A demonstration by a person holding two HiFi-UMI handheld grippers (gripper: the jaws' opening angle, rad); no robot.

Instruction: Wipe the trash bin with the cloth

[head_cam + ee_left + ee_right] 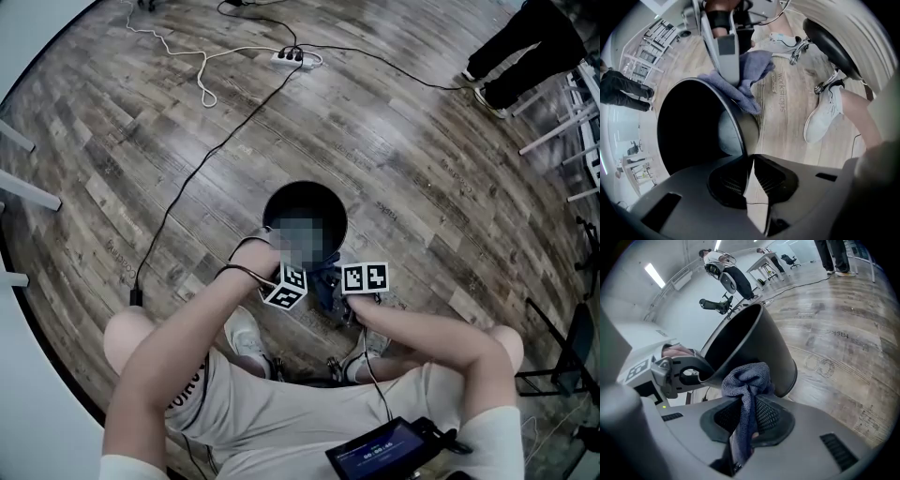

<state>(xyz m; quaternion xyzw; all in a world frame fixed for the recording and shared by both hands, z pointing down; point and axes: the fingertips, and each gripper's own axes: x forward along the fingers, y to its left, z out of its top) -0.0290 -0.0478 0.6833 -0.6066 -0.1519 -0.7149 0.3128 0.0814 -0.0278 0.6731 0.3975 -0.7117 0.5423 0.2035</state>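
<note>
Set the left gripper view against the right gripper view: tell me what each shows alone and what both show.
Only the left gripper view: the trash bin's dark inside, a white shoe, and the left gripper's own jaws shut on the bin's rim. Only the right gripper view: the bin's outer wall down to its base, and the cloth pinched between the right gripper's own jaws. Both: the bin, the blue cloth, the wooden floor and the other gripper seen from outside.

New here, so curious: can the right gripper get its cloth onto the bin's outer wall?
Probably yes: the cloth in the right gripper sits right beside the outer wall of the trash bin, nothing between them; the left gripper clamps the rim.
</note>
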